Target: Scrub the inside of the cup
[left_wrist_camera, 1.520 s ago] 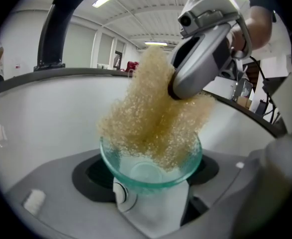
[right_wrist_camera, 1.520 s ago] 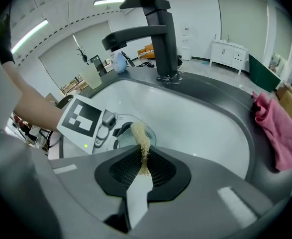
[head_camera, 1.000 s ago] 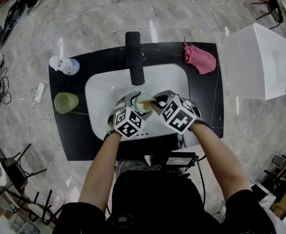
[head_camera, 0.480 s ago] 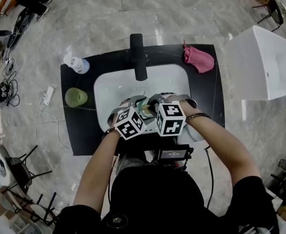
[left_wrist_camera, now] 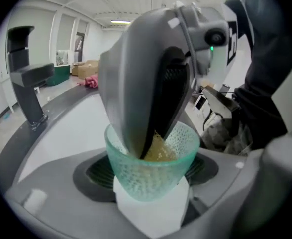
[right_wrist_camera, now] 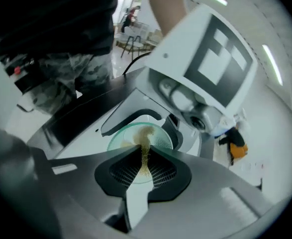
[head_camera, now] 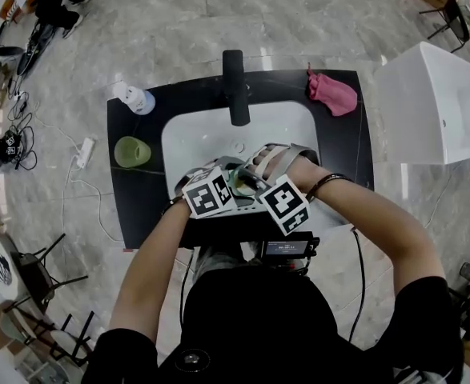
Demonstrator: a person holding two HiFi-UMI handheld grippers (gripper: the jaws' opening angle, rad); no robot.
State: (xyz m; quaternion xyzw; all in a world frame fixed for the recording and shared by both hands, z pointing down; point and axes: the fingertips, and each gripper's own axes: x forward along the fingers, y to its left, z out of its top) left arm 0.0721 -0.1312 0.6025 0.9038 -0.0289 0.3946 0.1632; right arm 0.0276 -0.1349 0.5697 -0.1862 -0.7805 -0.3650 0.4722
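Observation:
A teal, dimpled see-through cup (left_wrist_camera: 136,178) is clamped upright between the pads of my left gripper (left_wrist_camera: 152,185). My right gripper (left_wrist_camera: 142,152) reaches down into the cup from above. Its jaws are shut on a yellow sponge (left_wrist_camera: 161,151) that sits inside the cup. In the right gripper view the sponge (right_wrist_camera: 146,133) sticks out past the closed tips of the right gripper (right_wrist_camera: 144,159) into the cup's mouth (right_wrist_camera: 122,137). From the head view both grippers meet over the front of the white sink basin (head_camera: 202,134), the left gripper (head_camera: 228,176) beside the right gripper (head_camera: 249,184).
A black faucet (head_camera: 236,86) stands at the back of the sink. On the black counter (head_camera: 138,214) are a green cup (head_camera: 130,151), a white bottle (head_camera: 134,98) at the left and a pink cloth (head_camera: 332,93) at the back right. A white box (head_camera: 435,102) stands to the right.
Both grippers, with the cup and sponge, have drawn back toward the sink's front edge and risen. The right gripper has rolled, its marker cube now showing a different face.

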